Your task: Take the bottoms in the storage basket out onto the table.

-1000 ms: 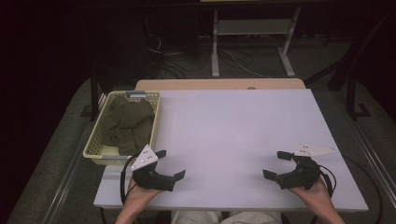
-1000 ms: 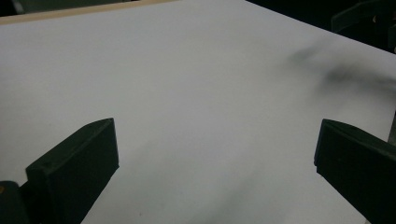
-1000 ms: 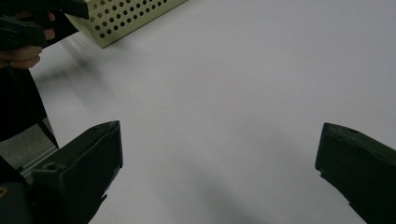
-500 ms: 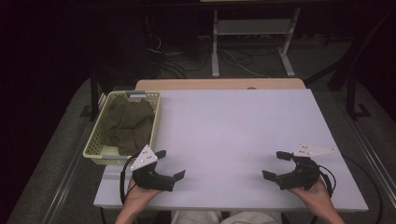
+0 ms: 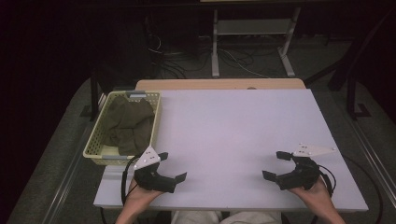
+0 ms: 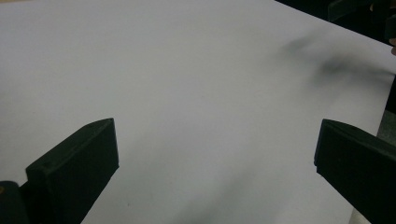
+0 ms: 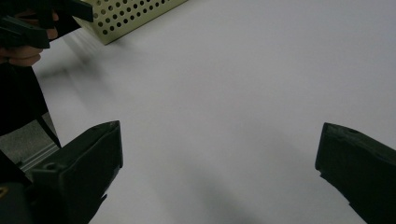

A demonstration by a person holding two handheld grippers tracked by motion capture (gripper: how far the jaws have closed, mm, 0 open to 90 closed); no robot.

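Now | left gripper spread, empty | basket just beyond it | right gripper spread, empty

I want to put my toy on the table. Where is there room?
Nearly the whole table is bare: the wide middle between the basket on the left and the right edge, and the patch between the left gripper and right gripper. Only the left edge is crowded, where the basket holds a cloth.
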